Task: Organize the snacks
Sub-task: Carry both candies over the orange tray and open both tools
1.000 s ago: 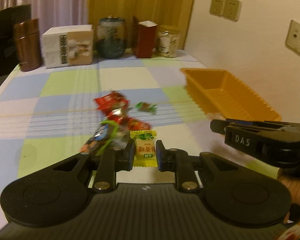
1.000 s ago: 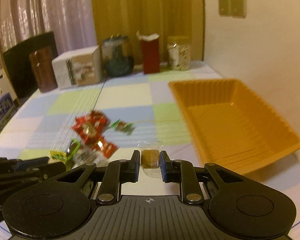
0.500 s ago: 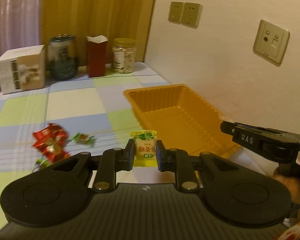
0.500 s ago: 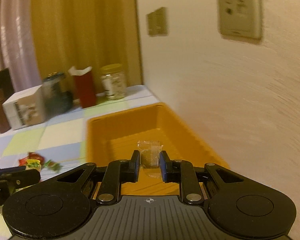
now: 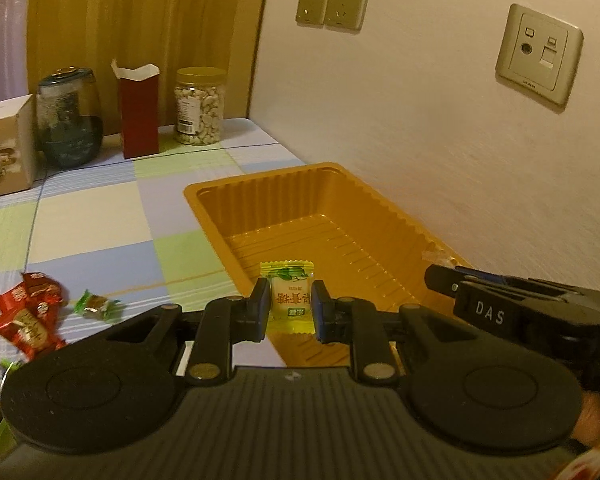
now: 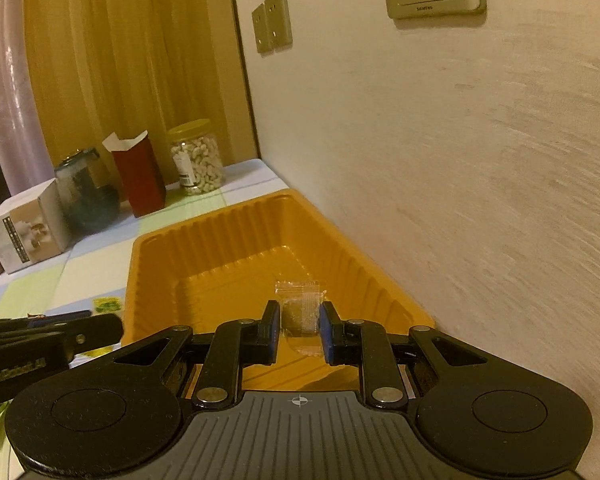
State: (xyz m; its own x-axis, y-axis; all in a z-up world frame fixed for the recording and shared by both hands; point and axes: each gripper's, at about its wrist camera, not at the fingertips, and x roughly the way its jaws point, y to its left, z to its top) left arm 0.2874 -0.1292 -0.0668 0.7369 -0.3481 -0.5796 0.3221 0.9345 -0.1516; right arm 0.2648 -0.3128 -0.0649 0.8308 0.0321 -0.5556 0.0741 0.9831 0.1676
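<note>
Orange tray (image 5: pixel 300 196) sits on your desk (image 5: pixel 100 224) against the wall in both views. Only your left wrist view shows the loose snacks: red wrappers (image 5: pixel 28 316) and a green-wrapped candy (image 5: pixel 96 305) on the checked cloth left of the tray, plus your right gripper (image 5: pixel 440 280) from the side. Only your right wrist view shows the clear-wrapped brown candy (image 6: pixel 299 314); left gripper (image 6: pixel 112 326) pokes in at lower left there. Your left gripper (image 5: pixel 288 306) has its fingers clamped on the yellow candy packet (image 5: pixel 287 294), upright between the pads, over the tray's near corner. Right gripper (image 6: pixel 299 322) fingers are clamped on the clear candy, over the tray's near end.
</note>
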